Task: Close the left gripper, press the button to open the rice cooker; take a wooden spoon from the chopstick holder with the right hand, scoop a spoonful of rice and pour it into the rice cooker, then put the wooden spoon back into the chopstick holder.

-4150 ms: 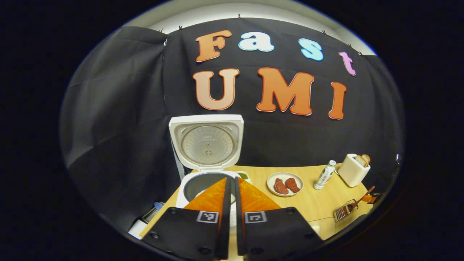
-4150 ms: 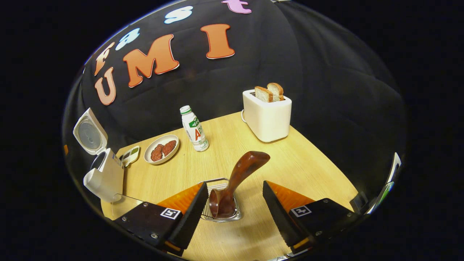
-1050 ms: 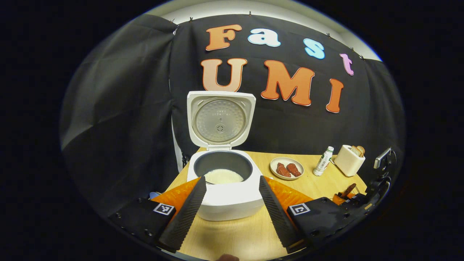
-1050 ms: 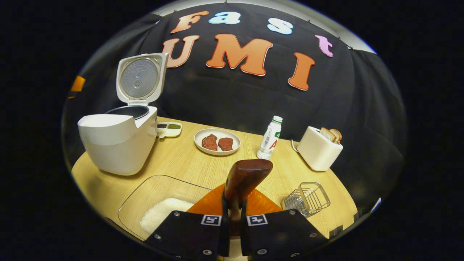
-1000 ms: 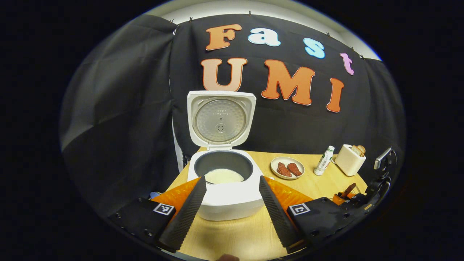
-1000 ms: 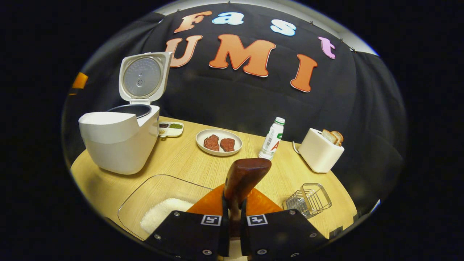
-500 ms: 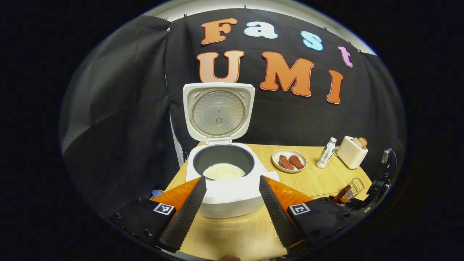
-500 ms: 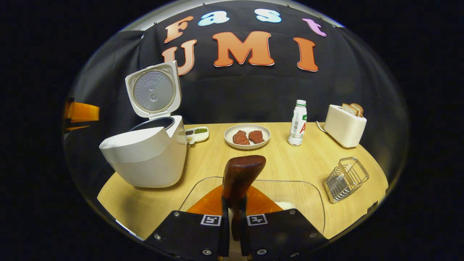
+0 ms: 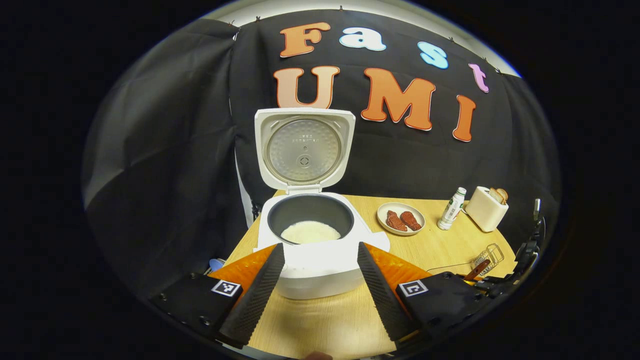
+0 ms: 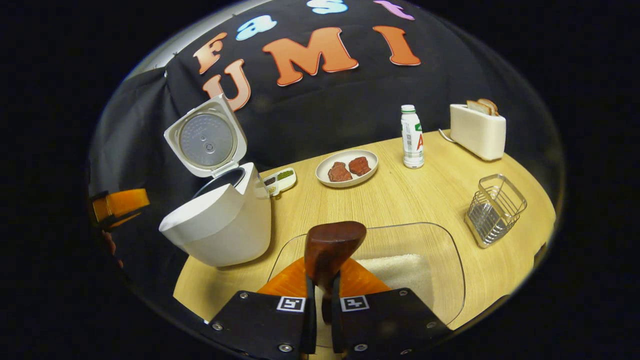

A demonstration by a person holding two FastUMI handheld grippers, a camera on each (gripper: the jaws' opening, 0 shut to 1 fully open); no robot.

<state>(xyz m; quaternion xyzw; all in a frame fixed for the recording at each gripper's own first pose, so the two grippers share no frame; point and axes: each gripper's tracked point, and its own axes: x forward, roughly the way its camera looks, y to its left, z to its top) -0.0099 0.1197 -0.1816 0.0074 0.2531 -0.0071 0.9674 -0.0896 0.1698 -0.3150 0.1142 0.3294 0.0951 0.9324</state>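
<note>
The white rice cooker [image 9: 320,265] stands open, lid [image 9: 304,150] upright, with white rice in its dark pot [image 9: 310,231]. My left gripper [image 9: 320,247] hangs open just in front of it, holding nothing. My right gripper [image 10: 321,287] is shut on the handle of the dark wooden spoon [image 10: 330,245], whose bowl end is hidden below the fingers. It hovers over a clear container [image 10: 450,260] holding white rice [image 10: 400,270]. The wire chopstick holder [image 10: 495,209] stands empty at the right. The rice cooker [image 10: 220,225] sits to the left of the container.
On the wooden table [image 10: 400,200] stand a plate with two pieces of meat [image 10: 346,167], a white bottle [image 10: 412,137], a toaster with bread [image 10: 477,130] and a small condiment dish [image 10: 280,181]. The left gripper [image 10: 117,202] shows at the far left.
My right gripper, shut on the spoon, has swung left and tilted over the rice container; the chopstick holder is now farther right. The left gripper stays open and has hardly moved.
</note>
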